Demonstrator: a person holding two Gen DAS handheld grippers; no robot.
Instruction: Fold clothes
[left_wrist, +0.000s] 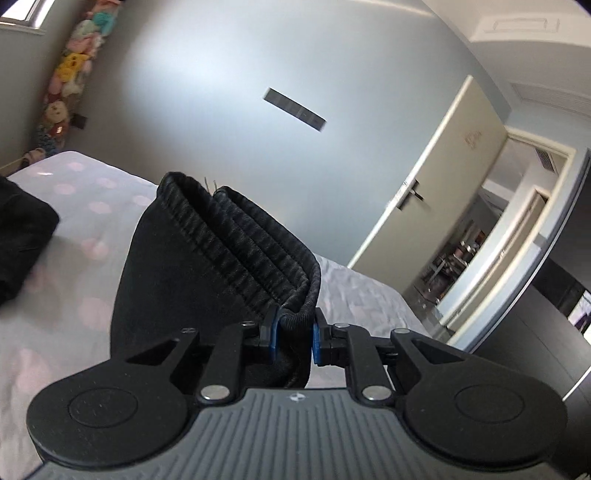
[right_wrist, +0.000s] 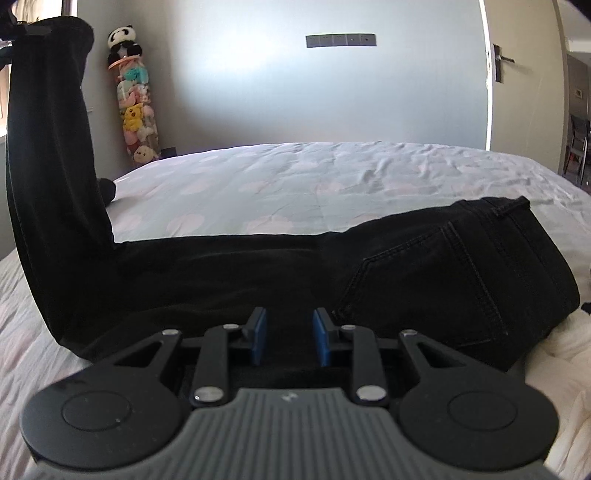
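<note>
Black jeans (right_wrist: 424, 273) lie across the bed with the back pocket up and the waistband to the right. Their leg ends (right_wrist: 48, 147) are lifted upright at the left of the right wrist view. In the left wrist view my left gripper (left_wrist: 294, 334) is shut on the doubled hems (left_wrist: 236, 236), which rise above the bed. My right gripper (right_wrist: 289, 336) is open, low over the thigh part of the jeans, with its blue pads (right_wrist: 257, 336) apart and dark cloth beneath them.
The bed sheet (right_wrist: 314, 184) is pale with faint pink dots. More black cloth (left_wrist: 22, 229) lies at the left edge of the left wrist view. A column of plush toys (right_wrist: 136, 107) stands in the corner. A door (left_wrist: 424, 192) stands open on the right, and white bedding (right_wrist: 569, 332) bunches at the near right.
</note>
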